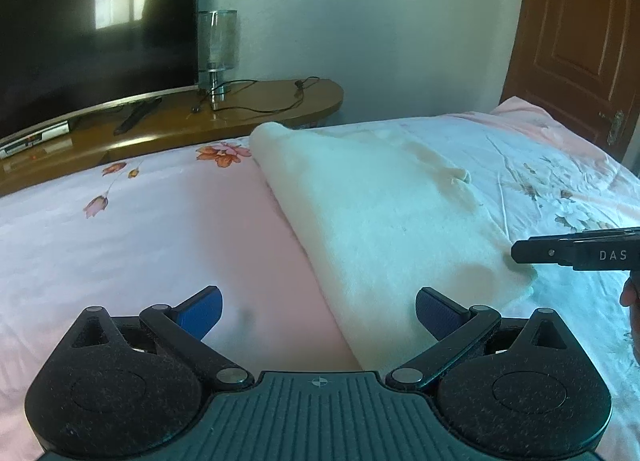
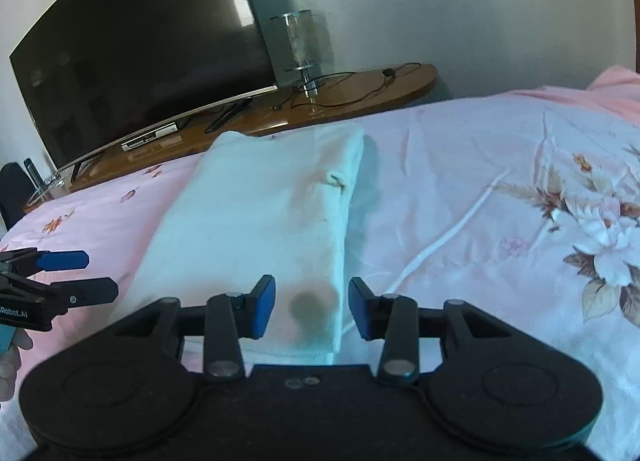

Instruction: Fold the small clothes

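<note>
A white garment [image 2: 256,229], already folded into a long narrow band, is laid lengthwise on the floral bedsheet [image 2: 460,189], its far end pointing toward the wooden TV stand [image 2: 360,89]. It is judged to be light, soft and limp, with a fuzzy pile that should not slip between padded fingers; several layers are stacked, so all of them would have to be pinched together at a near corner or along the near hem. A darker patch is seen on the garment's near end, though whether it is shadow or stain cannot be told. The right gripper [image 2: 311,307] is held spread apart, straddling that near end, with nothing grasped. The left gripper [image 1: 319,311] is likewise spread wide and empty, just to the garment's left edge. Beyond the garment, a television [image 2: 140,61] and a lamp [image 2: 302,45] are seen on the stand.
</note>
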Available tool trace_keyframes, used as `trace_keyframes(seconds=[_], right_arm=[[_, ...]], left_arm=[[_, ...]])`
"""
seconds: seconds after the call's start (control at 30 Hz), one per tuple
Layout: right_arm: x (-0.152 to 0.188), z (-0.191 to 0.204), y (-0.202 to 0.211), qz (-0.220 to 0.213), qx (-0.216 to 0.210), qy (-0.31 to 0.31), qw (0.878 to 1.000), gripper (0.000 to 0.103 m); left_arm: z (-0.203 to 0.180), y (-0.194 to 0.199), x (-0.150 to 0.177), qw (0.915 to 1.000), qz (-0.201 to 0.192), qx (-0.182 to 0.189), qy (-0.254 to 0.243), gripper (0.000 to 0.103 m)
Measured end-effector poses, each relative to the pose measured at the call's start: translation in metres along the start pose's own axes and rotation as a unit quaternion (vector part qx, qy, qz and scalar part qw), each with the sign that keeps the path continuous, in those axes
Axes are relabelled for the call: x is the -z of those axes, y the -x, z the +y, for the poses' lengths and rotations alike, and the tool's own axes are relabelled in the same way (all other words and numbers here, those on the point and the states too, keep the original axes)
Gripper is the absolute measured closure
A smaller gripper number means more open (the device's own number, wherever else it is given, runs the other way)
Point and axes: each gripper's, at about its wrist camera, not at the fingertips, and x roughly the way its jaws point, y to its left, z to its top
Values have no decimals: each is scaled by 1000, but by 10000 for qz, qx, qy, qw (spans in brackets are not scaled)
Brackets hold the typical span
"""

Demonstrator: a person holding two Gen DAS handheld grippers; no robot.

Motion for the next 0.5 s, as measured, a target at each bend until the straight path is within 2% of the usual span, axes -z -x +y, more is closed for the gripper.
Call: trace_keyframes(seconds=[0.13,0.2,0.23,0.27,0.3,0.33,0.37,0.4,0.43,0.5], right_arm=[[2,-14,-2,91,-176,-431,9989,58],[-5,-32,-7,69,-458,-926,9946,54],[-10,-43,-11,51,-658,-1238,9901,47],[-14,-53,-16,53,-846,-1531,9846,34],[-18,-61,-22,58,-988,-1782,9790,29],[-21,-71,-29,67,-1106,-2018,9731,27],[-25,-78,-34,77,-1205,-2155,9690,27],[-28,-84,-39,88,-1317,-2232,9658,27],[-30,-87,-45,131,-1441,-2294,9625,28],[-35,-92,-56,227,-1666,-2351,9573,28]], left_arm=[[7,-9,-6,9998,52,124,168,1],[20,-18,-11,9971,155,421,621,1],[29,-25,-14,9931,230,627,959,1],[38,-32,-16,9873,299,855,1305,2],[48,-40,-18,9787,403,1105,1682,10],[59,-50,-18,9671,534,1364,2078,20],[69,-59,-19,9546,645,1570,2447,23],[76,-67,-18,9456,738,1687,2684,23],[81,-75,-19,9382,850,1758,2858,23],[88,-86,-21,9286,922,1935,3030,23]])
